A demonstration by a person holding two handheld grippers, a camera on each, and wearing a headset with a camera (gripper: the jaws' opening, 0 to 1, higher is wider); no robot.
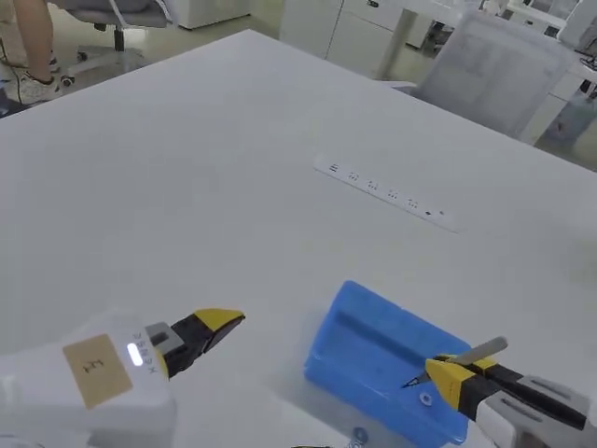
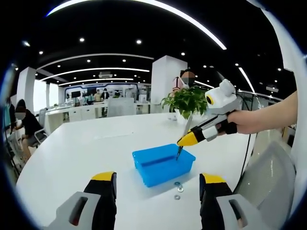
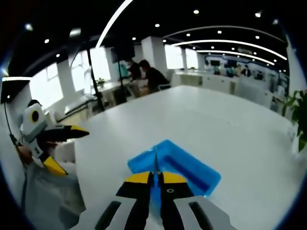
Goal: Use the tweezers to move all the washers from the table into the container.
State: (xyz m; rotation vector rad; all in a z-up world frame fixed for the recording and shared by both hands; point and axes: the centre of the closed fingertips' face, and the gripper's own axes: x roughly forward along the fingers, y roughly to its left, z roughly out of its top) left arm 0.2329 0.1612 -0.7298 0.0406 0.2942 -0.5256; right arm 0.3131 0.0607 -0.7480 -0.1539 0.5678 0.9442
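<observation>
Blue and rectangular, a shallow plastic container (image 1: 359,327) sits on the white tabletop (image 1: 233,168), close to the person. The yellow-tipped right hand-held gripper (image 1: 450,371) has its jaws pinched nearly together on slim silver metal tweezers (image 1: 480,352). The tweezers angle down so that their tips reach over the container's inside, likely to release a washer there. One small ring lies inside near the tips; whether the tweezers grip it I cannot tell. A few small silver metal washers (image 2: 178,185) lie on the tabletop just beside the container's wall, within easy reach for picking.

The left hand-held gripper (image 2: 158,181) hangs beside the container, jaws spread wide with nothing between them, seemingly idle. A tan sticker (image 1: 93,366) on its white body bears one dark mark, too blurred to read. A white power strip (image 1: 384,192) lies farther off, its markings illegible.
</observation>
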